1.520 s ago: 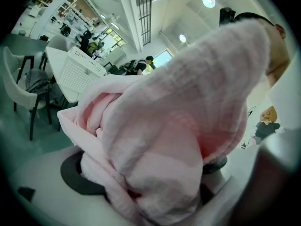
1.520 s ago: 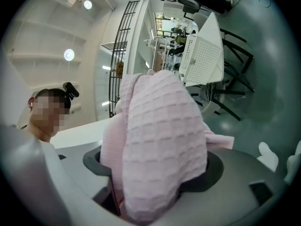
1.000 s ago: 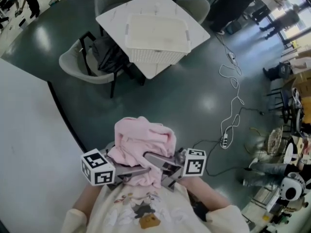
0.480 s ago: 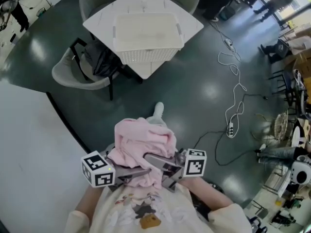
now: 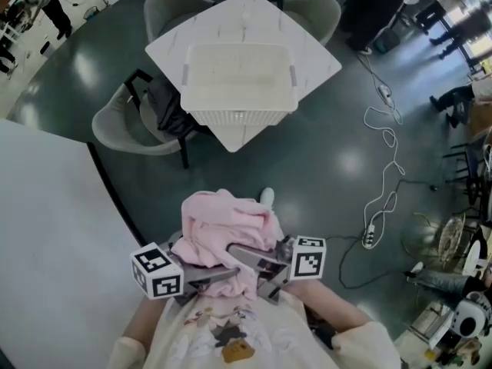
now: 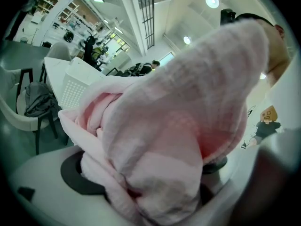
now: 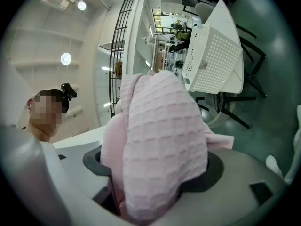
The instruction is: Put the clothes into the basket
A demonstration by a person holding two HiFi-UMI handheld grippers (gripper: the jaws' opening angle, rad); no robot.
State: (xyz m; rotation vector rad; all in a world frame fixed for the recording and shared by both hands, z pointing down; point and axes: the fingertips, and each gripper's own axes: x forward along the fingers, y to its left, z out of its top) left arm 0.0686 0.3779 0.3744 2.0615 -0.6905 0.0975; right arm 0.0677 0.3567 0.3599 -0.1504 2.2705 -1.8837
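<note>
A bunched pink waffle-weave cloth [image 5: 224,233] is held close to the person's chest, between both grippers. My left gripper [image 5: 201,274] is shut on the pink cloth [image 6: 178,126], which fills its view. My right gripper [image 5: 244,258] is shut on the same cloth [image 7: 157,145], draped over its jaws. The white perforated basket [image 5: 238,79] stands empty on a white square table [image 5: 315,48] well ahead of me. The basket also shows small in the left gripper view [image 6: 77,86] and in the right gripper view [image 7: 211,60].
Grey chairs [image 5: 127,125] ring the table, one with a dark bag [image 5: 165,106] on it. A white cable with a power strip [image 5: 380,198] trails over the dark floor at right. A white surface [image 5: 54,237] lies at left. A shoe [image 5: 267,197] shows ahead.
The table and basket have shifted in the head view as the person walks and turns. Both grippers keep their hold on the pink cloth.
</note>
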